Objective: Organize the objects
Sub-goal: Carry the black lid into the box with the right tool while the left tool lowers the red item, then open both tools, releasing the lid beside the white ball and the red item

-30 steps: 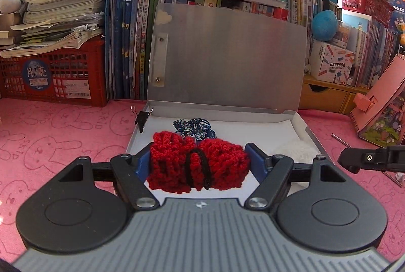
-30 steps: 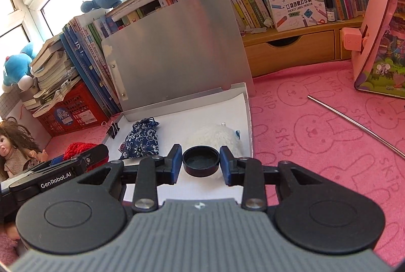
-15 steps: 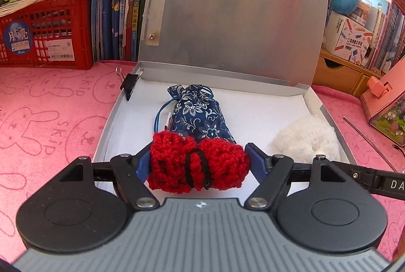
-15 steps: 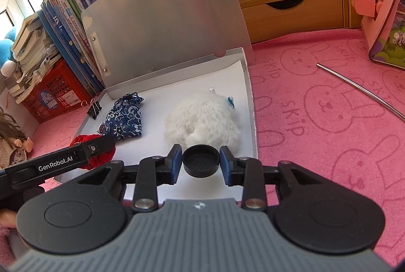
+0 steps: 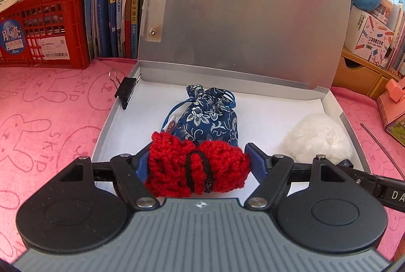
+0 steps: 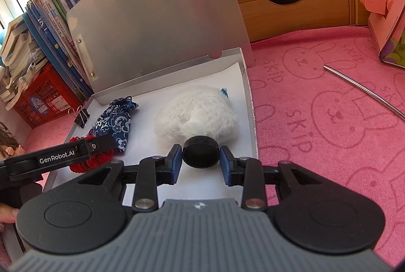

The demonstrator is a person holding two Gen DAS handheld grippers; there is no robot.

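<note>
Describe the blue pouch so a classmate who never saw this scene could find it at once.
Find the open silver box on the pink mat. Inside, on its white lining, the blue pouch lies left of a white fluffy toy. Only the pouch has a white floral print and a drawstring neck.

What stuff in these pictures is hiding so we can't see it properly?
- Left wrist view: the near end of the blue flowered pouch is hidden behind the red knitted bundle held in the left tongs.
- Right wrist view: part of the white fluffy toy is hidden behind the black cap in the right tongs.
</note>
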